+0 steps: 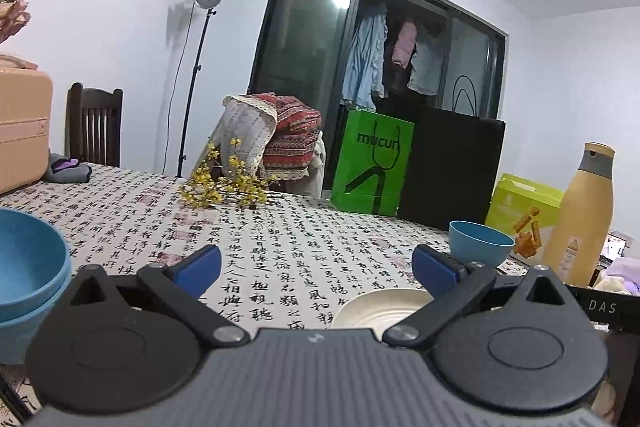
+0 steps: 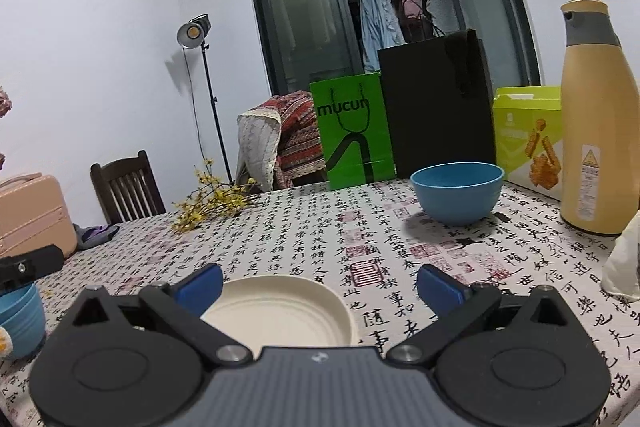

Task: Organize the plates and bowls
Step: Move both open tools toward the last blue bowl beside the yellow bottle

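My left gripper (image 1: 316,267) is open over the calligraphy tablecloth, nothing between its blue fingertips. Two stacked blue bowls (image 1: 28,267) sit close at its left. A cream plate (image 1: 380,309) lies just under its right finger, and a single blue bowl (image 1: 480,242) stands farther right. My right gripper (image 2: 320,285) is open too, low over the table. The cream plate (image 2: 280,311) lies close beneath its left finger. The single blue bowl (image 2: 458,193) stands ahead to the right. The stacked blue bowls (image 2: 20,315) show at the far left edge, with part of the left gripper above them.
A tall yellow bottle (image 2: 592,123) stands at the right, a green snack box (image 2: 528,135) behind it. A green bag (image 2: 354,131) and black bag (image 2: 436,107) line the far edge. Yellow flower sprigs (image 1: 224,187) lie mid-table. A pink case (image 1: 22,127) sits far left.
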Demonstrator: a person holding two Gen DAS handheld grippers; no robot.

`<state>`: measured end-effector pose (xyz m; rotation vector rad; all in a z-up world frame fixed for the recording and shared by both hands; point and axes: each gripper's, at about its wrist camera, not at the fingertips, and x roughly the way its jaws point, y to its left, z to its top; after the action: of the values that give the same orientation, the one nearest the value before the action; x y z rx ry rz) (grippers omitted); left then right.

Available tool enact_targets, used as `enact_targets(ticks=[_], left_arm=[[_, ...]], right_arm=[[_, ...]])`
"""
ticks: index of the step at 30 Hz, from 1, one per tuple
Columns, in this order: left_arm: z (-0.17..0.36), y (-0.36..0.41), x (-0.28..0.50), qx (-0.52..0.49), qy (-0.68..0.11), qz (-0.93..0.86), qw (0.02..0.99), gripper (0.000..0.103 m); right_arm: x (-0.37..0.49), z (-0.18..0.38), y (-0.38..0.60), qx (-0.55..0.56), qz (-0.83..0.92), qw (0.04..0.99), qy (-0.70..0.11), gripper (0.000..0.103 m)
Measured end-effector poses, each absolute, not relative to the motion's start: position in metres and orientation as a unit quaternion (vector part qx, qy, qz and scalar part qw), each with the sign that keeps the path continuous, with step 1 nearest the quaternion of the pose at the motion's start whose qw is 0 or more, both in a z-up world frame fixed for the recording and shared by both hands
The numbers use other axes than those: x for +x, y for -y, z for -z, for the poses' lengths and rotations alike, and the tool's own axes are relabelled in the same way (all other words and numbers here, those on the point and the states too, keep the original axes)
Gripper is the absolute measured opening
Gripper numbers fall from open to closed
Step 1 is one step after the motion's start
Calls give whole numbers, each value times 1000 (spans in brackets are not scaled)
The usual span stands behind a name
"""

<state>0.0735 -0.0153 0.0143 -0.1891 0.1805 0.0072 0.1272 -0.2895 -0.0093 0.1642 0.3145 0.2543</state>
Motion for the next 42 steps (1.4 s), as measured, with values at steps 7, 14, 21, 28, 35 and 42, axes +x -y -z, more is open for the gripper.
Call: enact_targets(ticks=[7, 14, 21, 28, 35, 42], left_arm=[[-13, 24, 79, -92, -91, 10, 992, 103], [-11, 35, 86, -89, -93, 31, 991, 103], [-13, 47, 92, -83, -95, 48, 991, 103], [-21, 57, 98, -80, -98, 54, 990, 103], [-30, 68, 113, -66, -100, 60, 991, 103], [-38, 87, 140, -64, -118, 74, 988, 103]], right_arm=[[125, 10, 298, 83, -113, 979, -150, 103], [119, 11, 309, 80, -91, 983, -138, 103], [116, 13, 319, 80, -79, 984, -140, 103], [118, 9, 322, 78, -68, 984, -145, 103], [130, 5, 328, 84, -59, 985, -140, 103], [144, 3, 342, 87, -40, 985, -141, 103]])
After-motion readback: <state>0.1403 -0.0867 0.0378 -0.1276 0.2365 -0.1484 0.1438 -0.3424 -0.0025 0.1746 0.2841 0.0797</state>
